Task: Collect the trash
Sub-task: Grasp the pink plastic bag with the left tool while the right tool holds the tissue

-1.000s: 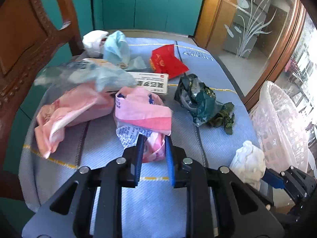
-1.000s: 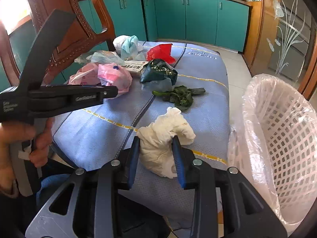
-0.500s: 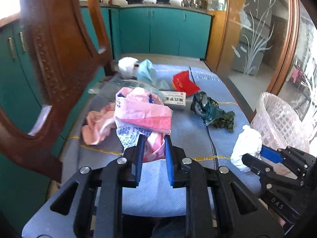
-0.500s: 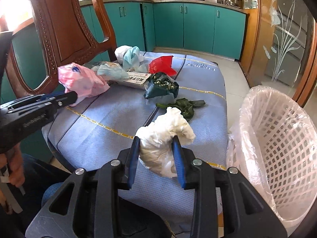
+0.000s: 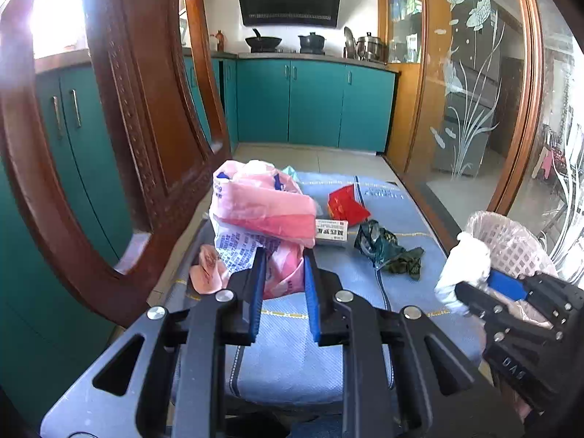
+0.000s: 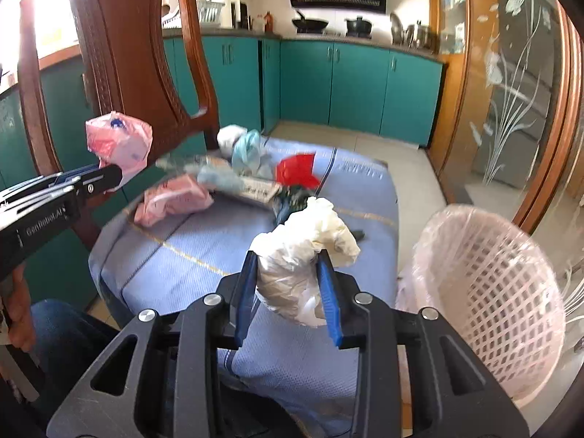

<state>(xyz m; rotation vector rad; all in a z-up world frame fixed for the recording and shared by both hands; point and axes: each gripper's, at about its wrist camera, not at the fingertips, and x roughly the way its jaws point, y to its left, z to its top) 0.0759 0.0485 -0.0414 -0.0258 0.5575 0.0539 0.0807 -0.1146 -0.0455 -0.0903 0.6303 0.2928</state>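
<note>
Trash held aloft: left gripper (image 5: pixel 281 277) clamped on pink bag (image 5: pixel 262 211); right gripper (image 6: pixel 288 292) clamped on white wad (image 6: pixel 303 252), basket (image 6: pixel 489 299) to its right.

Two black hand-held grippers with blue finger pads; person in blue jeans.
Left gripper (image 5: pixel 281 292): matte black plastic frame, triangular cut-outs, round silver screws, blue ribbed pads on both fingers (image 5: pixel 257 284). Right gripper (image 6: pixel 288 294): same black frame, silver screws, blue pads on fingers (image 6: pixel 328 299). Seen from the side in the other camera, each gripper body carries embossed lettering, partly legible, and small dark bolts. Person's hand (image 6: pixel 16 303) on the left gripper's handle; blue denim jeans leg (image 6: pixel 69 332) beneath it.
</note>
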